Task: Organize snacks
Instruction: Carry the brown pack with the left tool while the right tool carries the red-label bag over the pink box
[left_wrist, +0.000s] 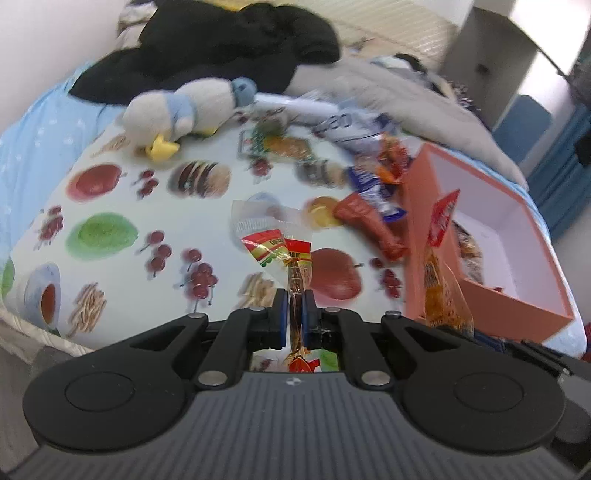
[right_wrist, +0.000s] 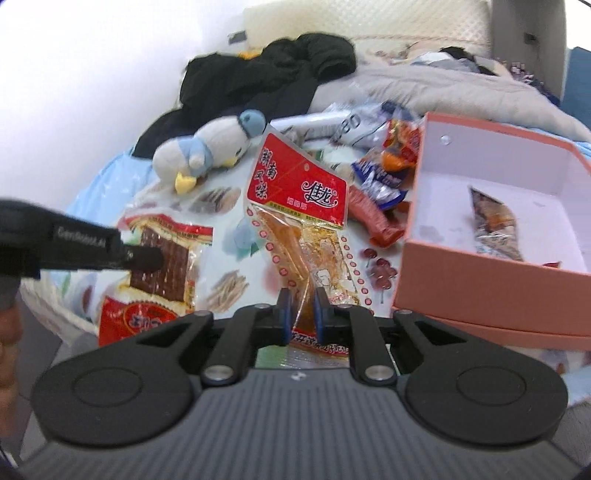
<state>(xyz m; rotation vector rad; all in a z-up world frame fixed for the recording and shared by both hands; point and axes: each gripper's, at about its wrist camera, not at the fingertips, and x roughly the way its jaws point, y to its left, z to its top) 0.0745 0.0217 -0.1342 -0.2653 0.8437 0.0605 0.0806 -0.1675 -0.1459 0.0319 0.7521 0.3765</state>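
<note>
My left gripper (left_wrist: 294, 299) is shut on a clear snack packet (left_wrist: 275, 245) with a red, yellow and green label, held edge-on above the fruit-print cloth (left_wrist: 110, 236). In the right wrist view the same packet (right_wrist: 166, 266) shows a brown slab, pinched by the left gripper (right_wrist: 146, 258). My right gripper (right_wrist: 302, 301) is shut on a red-topped packet of orange strips (right_wrist: 299, 192), lifted off the cloth beside the pink box (right_wrist: 480, 284). That packet (left_wrist: 441, 236) also hangs by the box wall (left_wrist: 517, 306). One wrapped snack (right_wrist: 495, 225) lies inside the box.
A pile of loose snacks (right_wrist: 384, 173) lies behind the box, with a red-brown stick packet (left_wrist: 369, 225) in front. A plush penguin (left_wrist: 184, 110), black clothing (left_wrist: 221, 48) and a grey blanket (right_wrist: 443, 88) crowd the far side of the bed.
</note>
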